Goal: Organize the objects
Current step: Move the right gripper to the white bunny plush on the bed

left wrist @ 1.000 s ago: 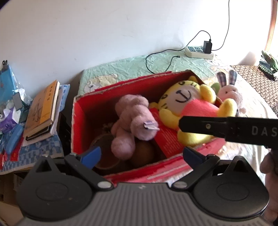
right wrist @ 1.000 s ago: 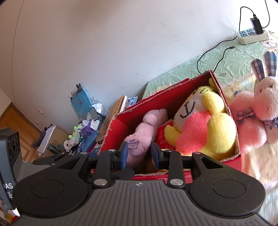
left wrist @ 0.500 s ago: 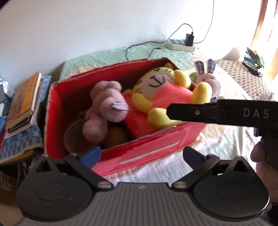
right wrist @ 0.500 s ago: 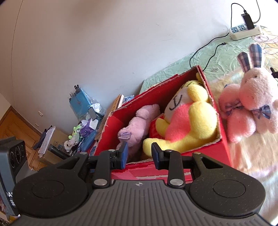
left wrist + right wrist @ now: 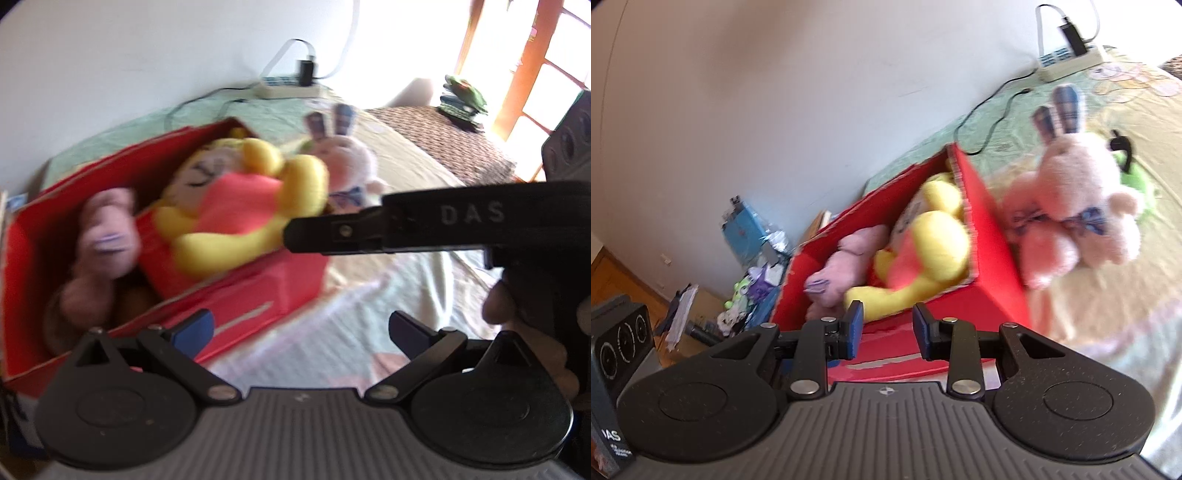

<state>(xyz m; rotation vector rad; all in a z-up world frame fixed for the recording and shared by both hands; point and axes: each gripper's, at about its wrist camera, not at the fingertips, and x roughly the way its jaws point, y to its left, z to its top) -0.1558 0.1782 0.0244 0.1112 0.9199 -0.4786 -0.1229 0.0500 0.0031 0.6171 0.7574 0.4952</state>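
A box (image 5: 993,258) is set on the bed (image 5: 1108,325), near the wall-side edge. Two plush toys (image 5: 923,251) are laid inside it. A rabbit toy (image 5: 1071,206) is placed just beside its end wall, on the bed. A power strip (image 5: 1071,62) is laid behind, by the wall.

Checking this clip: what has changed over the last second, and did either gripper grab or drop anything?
Both grippers have swung to the right, away from the red box towards the pink rabbit, which now sits nearer the middle of both views. Nothing was grabbed or dropped: the left gripper stays wide open and the right gripper keeps a narrow empty gap. The yellow toy and purple toy stay in the box, the rabbit beside it.
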